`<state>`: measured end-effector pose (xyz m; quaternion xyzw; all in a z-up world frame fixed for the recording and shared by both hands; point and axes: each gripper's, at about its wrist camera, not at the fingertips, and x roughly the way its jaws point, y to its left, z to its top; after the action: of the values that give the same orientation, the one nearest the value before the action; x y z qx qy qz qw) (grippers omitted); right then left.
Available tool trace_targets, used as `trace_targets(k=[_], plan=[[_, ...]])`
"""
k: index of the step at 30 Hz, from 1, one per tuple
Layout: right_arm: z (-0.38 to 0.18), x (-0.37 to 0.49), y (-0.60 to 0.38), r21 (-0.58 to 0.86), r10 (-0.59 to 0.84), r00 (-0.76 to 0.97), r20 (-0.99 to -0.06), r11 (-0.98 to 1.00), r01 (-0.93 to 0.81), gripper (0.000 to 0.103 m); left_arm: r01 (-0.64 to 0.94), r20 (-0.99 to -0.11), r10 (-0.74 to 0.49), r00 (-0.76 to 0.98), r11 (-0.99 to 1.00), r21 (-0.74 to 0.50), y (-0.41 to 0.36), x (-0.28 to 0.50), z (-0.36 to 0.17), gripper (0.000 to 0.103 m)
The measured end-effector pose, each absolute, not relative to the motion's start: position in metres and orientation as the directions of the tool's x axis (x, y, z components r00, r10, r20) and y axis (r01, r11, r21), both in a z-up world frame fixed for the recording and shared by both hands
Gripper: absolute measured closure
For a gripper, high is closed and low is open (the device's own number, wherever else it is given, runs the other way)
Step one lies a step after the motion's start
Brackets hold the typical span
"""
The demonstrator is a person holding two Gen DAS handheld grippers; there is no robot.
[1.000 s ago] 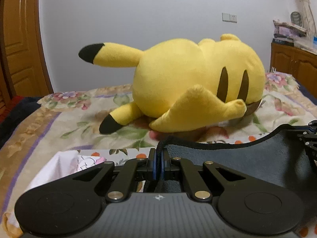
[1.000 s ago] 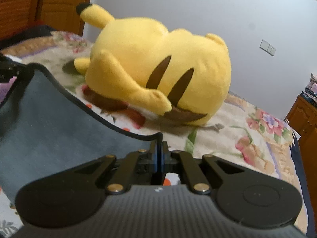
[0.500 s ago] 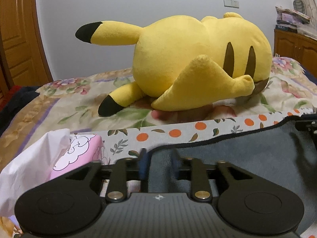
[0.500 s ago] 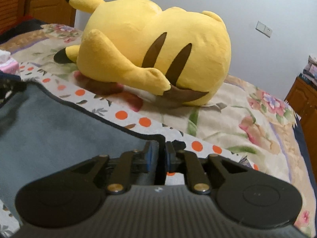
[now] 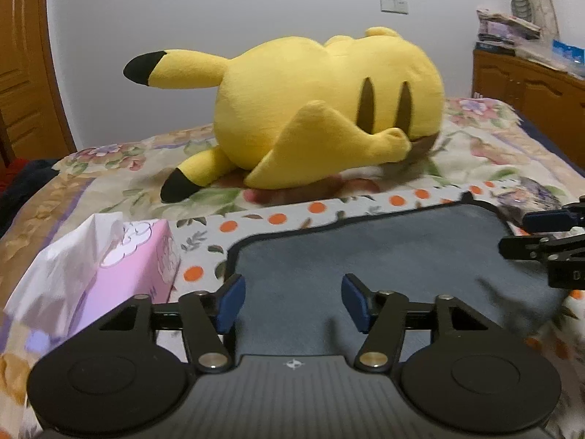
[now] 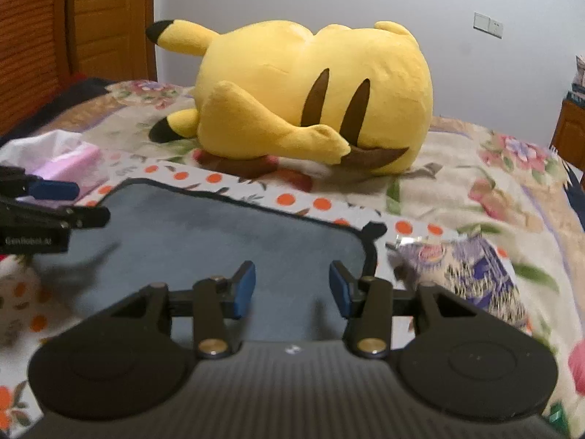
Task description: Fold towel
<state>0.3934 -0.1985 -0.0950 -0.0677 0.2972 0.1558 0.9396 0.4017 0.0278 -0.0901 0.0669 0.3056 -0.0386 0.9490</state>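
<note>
A: Letting go cleanly is your job now. Your grey towel (image 5: 384, 256) lies flat on the orange-dotted cloth (image 6: 321, 203) over the floral bedspread (image 5: 486, 153), its far corners laid down. Your left gripper (image 5: 292, 301) and right gripper (image 6: 291, 287) are both opening, pads clear of the fabric, nothing pinched. Draw each one away low and level, so you don't drag the edge.

B: What crowds you?

A: Largest first: the yellow Pikachu plush (image 6: 310, 98) lies beyond the towel, well apart. The pink tissue box (image 5: 146, 256) sits just beside your left corner, so mind it. The crinkled snack wrapper (image 6: 460, 267) lies near your right corner.
</note>
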Motion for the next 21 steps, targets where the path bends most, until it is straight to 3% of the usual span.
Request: trace_targets(k=[5,21], plan=[[-0.093,0.363,-0.206,0.01,0.261,0.778,-0.572,0.95,-0.312,0.051,0.124,-0.585,-0.039,0.81,0.987,0.106,0.02,0.374,-0.085,0.025],[-0.077,0.283,-0.228,0.047,0.264,0.795,-0.545,0.957,-0.286,0.045,0.105,-0.604,-0.016,0.797,0.988,0.112,0.029,0.294,-0.071,0.015]])
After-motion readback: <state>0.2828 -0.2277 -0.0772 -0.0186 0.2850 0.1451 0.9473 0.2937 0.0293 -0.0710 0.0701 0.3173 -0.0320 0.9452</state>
